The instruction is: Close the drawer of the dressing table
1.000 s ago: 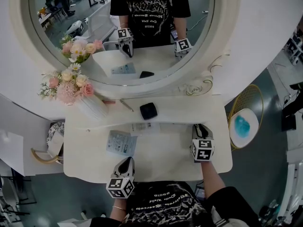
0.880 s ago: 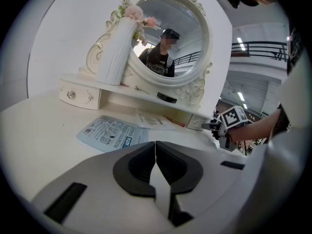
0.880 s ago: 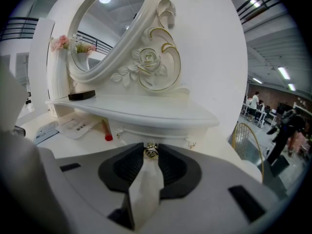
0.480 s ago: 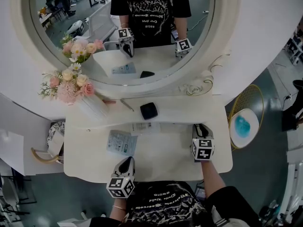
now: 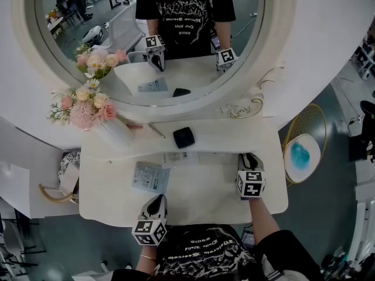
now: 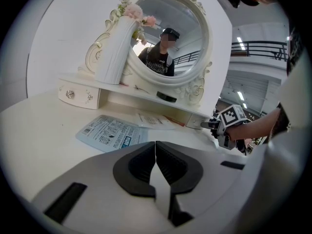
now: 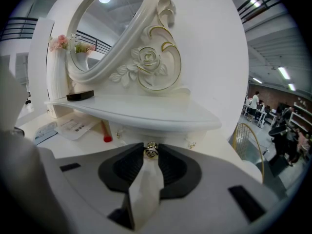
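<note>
My right gripper [image 7: 151, 153] is closed narrowly on the small gold knob [image 7: 151, 149] of the drawer [image 7: 163, 136]. The knob is pinched between the two dark pads right at their tips. This drawer sits under the right end of the raised shelf [image 7: 146, 112] of the white dressing table [image 5: 199, 198], below the carved rose on the mirror frame. From these views I cannot tell how far the drawer stands out from under the shelf. In the head view the right gripper [image 5: 250, 156] reaches across the table's right side to the shelf's front edge.

My left gripper [image 6: 155, 146] has its jaws together with nothing between them. It hangs over the front edge of the table on the left [image 5: 156, 199], well apart from the right one.

A blue-and-white sachet [image 5: 150, 177] lies flat on the table ahead of the left gripper. Beyond it a white printed packet [image 5: 179, 157] is partly tucked under the shelf. A thin stick with a red tip [image 7: 105, 131] leans near the shelf's underside, left of the drawer. On the shelf lies a black compact [image 5: 183, 137]. At its left end stands a white vase [image 5: 115, 133] of pink and cream flowers [image 5: 83, 106]. The oval mirror [image 5: 176, 69] behind them reflects both grippers.
</note>
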